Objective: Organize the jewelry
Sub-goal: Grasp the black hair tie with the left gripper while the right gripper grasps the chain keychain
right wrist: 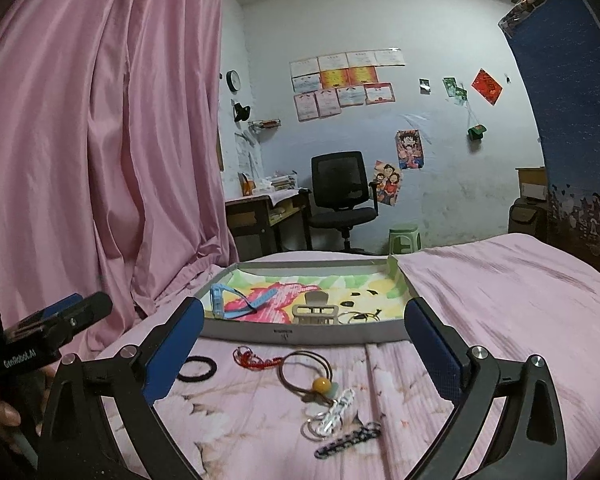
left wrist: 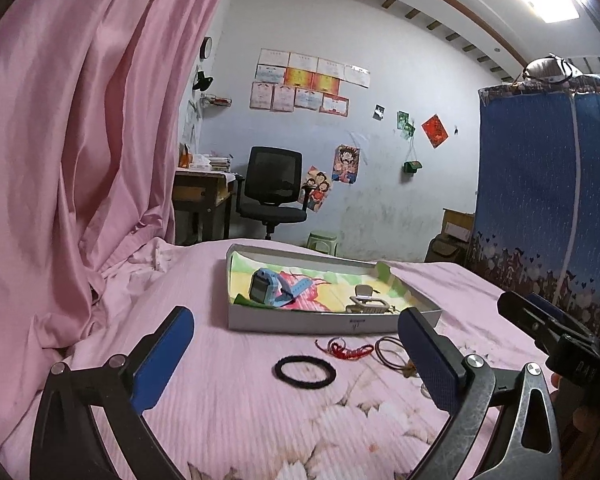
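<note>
A shallow white box (left wrist: 300, 322) (right wrist: 244, 330) lies on the pink bed. It holds a blue watch (left wrist: 270, 286) (right wrist: 230, 304), a beige hair claw (left wrist: 370, 302) (right wrist: 314, 310) and thin bangles (right wrist: 358, 316). In front of it lie a black hair tie (left wrist: 304, 372) (right wrist: 196, 368), a red cord bracelet (left wrist: 346, 348) (right wrist: 256, 358), a brown hair band with a yellow bead (right wrist: 306, 368), a white chain with rings (right wrist: 330, 412) and a dark beaded clip (right wrist: 348, 440). My left gripper (left wrist: 296, 344) and my right gripper (right wrist: 304, 336) are both open and empty, above these loose pieces.
A pink curtain (left wrist: 80, 140) hangs along the bed's left side. Beyond the bed stand a desk (left wrist: 202, 196), a black office chair (left wrist: 274, 192), a green stool (left wrist: 322, 240) and a blue wardrobe (left wrist: 548, 184) at the right.
</note>
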Demonstrator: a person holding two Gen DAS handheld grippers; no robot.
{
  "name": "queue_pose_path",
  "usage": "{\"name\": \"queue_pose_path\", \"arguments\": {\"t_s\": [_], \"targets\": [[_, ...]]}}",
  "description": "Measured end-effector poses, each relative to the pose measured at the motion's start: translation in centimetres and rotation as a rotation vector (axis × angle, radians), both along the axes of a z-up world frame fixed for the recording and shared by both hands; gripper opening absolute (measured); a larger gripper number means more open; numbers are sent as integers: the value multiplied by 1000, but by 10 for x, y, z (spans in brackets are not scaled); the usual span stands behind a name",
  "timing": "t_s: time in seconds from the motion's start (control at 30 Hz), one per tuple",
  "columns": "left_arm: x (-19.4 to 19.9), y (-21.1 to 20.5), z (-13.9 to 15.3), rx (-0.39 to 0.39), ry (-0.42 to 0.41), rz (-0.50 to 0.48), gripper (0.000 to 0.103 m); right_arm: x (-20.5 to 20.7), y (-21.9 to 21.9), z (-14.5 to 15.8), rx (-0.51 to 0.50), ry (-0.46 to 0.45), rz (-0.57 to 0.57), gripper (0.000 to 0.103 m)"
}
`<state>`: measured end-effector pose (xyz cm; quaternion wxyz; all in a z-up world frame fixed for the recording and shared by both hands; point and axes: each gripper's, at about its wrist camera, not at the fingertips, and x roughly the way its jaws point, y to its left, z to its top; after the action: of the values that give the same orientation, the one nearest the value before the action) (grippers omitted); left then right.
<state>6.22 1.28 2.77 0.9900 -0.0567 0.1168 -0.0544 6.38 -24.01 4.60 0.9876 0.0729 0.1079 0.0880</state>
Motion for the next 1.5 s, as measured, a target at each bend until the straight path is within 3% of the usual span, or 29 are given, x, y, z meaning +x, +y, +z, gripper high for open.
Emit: {"name": "queue_pose_path", "arguments": {"t_s": [0.27, 0.43, 0.77, 0.97, 1.23, 1.43, 1.5], "targets": [[-3, -1, -10, 23, 40, 1, 103, -10, -4, -9, -19, 21, -6, 99], [10, 1, -21, 26, 128, -5, 103, -6, -4, -18, -30, 70, -7, 99], [50, 2, -44, 40, 338, -49, 103, 18, -5, -42, -38, 269, 8, 99], [73, -1, -50, 49, 412, -83, 103, 27, -8, -60, -18, 378, 24, 98], [100, -8, -56, 57, 482, -127, 99, 44, 1, -80, -19, 494, 48, 67], [116, -18, -59, 82, 520, -137, 94, 58, 0, -91, 0, 572, 32, 57], [120, -21, -60, 94, 532, -142, 87, 61, 1, -95, 8, 586, 34, 55]]}}
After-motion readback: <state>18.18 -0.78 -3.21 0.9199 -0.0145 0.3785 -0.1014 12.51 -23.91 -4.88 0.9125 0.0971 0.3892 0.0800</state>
